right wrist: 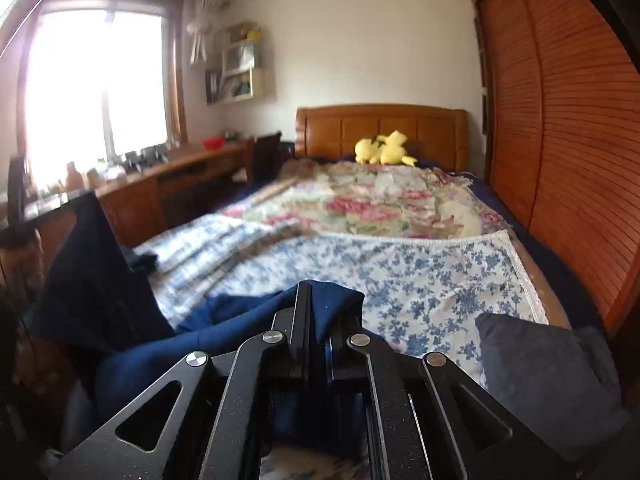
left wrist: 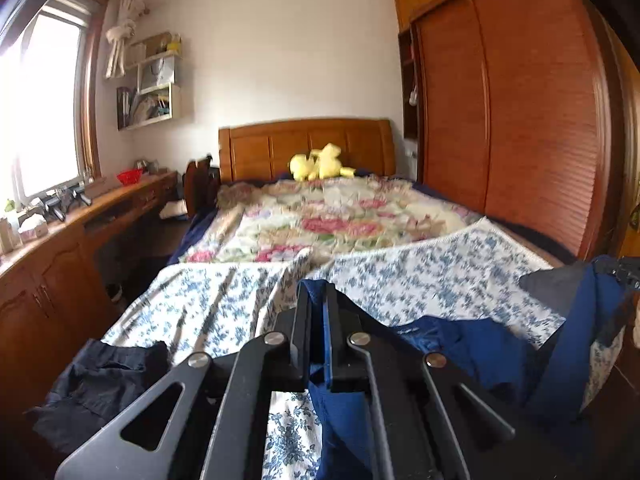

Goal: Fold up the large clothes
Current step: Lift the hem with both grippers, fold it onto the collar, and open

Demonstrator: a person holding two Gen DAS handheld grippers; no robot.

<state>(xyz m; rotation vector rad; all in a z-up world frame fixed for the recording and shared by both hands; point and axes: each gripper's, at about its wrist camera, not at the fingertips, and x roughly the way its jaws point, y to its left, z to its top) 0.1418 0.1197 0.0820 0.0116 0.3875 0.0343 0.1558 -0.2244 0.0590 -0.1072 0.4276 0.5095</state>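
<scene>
A large navy blue garment (left wrist: 472,348) hangs between my two grippers above the foot of the bed. My left gripper (left wrist: 318,300) is shut on one edge of it, with blue cloth pinched between the fingers. My right gripper (right wrist: 318,304) is shut on another edge of the same garment (right wrist: 224,320), which drapes to the left. The right gripper shows at the right edge of the left wrist view (left wrist: 624,272), holding the cloth up. The left gripper shows at the left of the right wrist view (right wrist: 24,216).
A blue-flowered white sheet (left wrist: 440,276) covers the near bed, a pink floral quilt (left wrist: 320,216) beyond. A black garment (left wrist: 100,384) lies at the left, a dark grey one (right wrist: 552,372) at the right. Yellow plush toy (left wrist: 320,162), wooden wardrobe (left wrist: 520,120), desk (left wrist: 120,204).
</scene>
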